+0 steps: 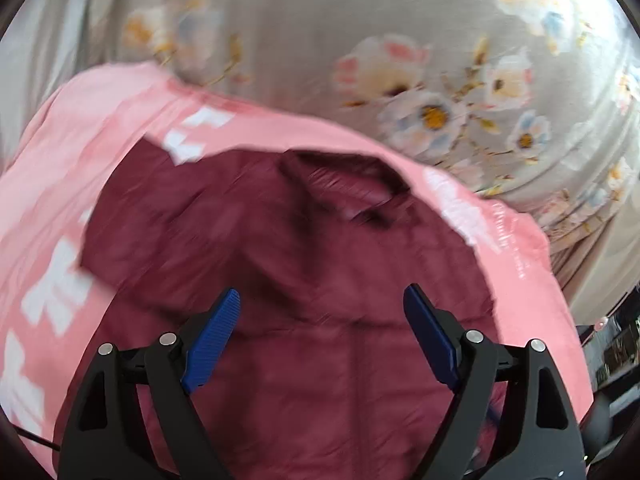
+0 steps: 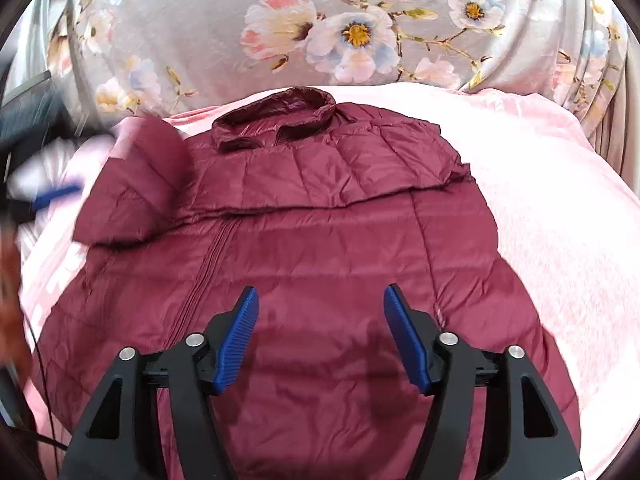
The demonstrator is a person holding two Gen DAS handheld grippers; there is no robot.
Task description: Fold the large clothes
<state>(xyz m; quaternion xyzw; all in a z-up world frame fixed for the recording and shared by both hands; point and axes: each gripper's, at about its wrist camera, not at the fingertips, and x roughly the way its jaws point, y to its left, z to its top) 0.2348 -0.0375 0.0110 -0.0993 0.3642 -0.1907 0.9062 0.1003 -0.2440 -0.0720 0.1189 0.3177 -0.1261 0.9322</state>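
Observation:
A maroon puffer jacket (image 2: 320, 240) lies front up on a pink blanket (image 2: 552, 240), its collar (image 2: 276, 124) at the far end. One sleeve (image 2: 340, 176) is folded flat across the chest. The other sleeve (image 2: 136, 188) lies bent over the left shoulder, partly blurred. My right gripper (image 2: 320, 294) hovers open over the lower front of the jacket, nothing between its fingers. My left gripper (image 1: 322, 294) is open and empty above the jacket (image 1: 300, 280) in a blurred view. One blurred blue finger (image 2: 56, 194) of it shows just left of the bent sleeve.
A grey floral sheet (image 2: 360, 32) rises behind the blanket. The blanket carries white lettering (image 1: 52, 280). Dark objects (image 2: 28, 120) stand at the left edge, dark furniture (image 1: 616, 352) past the blanket's right edge. A black cable (image 2: 40, 360) runs along the near left.

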